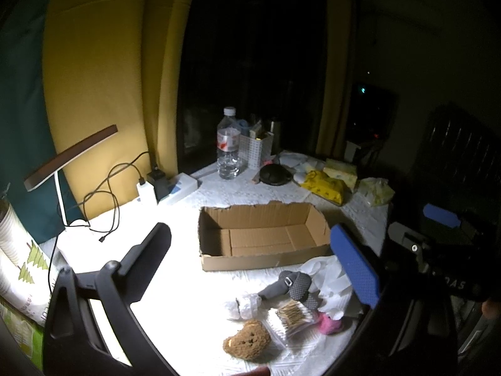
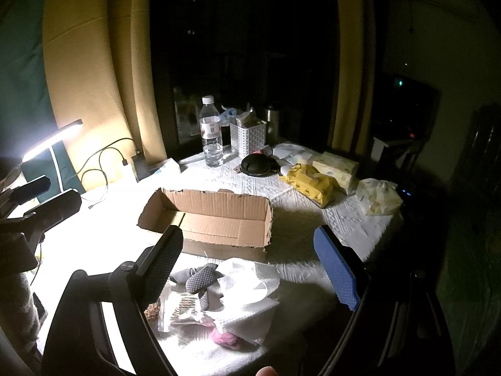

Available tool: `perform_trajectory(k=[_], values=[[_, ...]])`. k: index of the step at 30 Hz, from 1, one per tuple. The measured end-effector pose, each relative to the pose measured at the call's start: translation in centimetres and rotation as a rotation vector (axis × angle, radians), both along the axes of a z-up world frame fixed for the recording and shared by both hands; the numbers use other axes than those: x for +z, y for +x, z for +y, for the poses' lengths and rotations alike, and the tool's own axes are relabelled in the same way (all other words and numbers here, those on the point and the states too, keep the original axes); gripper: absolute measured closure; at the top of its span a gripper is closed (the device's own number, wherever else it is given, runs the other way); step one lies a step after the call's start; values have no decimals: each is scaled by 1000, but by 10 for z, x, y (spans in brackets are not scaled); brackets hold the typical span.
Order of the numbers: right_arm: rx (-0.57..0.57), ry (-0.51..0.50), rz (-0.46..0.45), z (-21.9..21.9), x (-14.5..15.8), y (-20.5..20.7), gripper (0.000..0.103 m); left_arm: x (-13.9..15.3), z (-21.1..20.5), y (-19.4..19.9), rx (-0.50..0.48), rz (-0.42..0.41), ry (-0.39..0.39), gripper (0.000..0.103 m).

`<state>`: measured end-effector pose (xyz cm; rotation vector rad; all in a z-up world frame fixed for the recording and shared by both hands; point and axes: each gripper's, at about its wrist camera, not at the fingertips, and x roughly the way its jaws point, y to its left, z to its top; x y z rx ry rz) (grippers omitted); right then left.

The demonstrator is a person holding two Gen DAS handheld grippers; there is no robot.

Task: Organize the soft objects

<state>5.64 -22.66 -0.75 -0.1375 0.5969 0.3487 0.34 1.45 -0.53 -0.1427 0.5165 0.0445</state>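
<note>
An open brown cardboard box [image 1: 263, 238] sits mid-worktop [image 1: 175, 219]. Before it lies a cluster: grey dotted socks [image 1: 289, 285], white paper towels [image 2: 250, 285], a clear packet of cotton swabs [image 1: 289, 316], a brown rough sponge [image 1: 247, 340], a pink fluffy item [image 1: 328, 326]. Behind the box stand a clear plastic water bottle [image 1: 228, 144] and, right of it, a white lattice basket [image 1: 256, 148]. A white desk lamp [image 1: 62, 169] stands far left.

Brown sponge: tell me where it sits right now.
In the left wrist view the brown sponge lies on the white table cover, nearest the camera, in front of the cardboard box and touching the left edge of the cotton swab packet.
</note>
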Motion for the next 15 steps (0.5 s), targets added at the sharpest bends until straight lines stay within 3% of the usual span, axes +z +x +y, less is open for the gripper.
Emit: perform_trajectory(k=[15], values=[[-1, -1, -1, -1, 2, -2, 15, 3, 1, 0, -7, -1, 5, 1]])
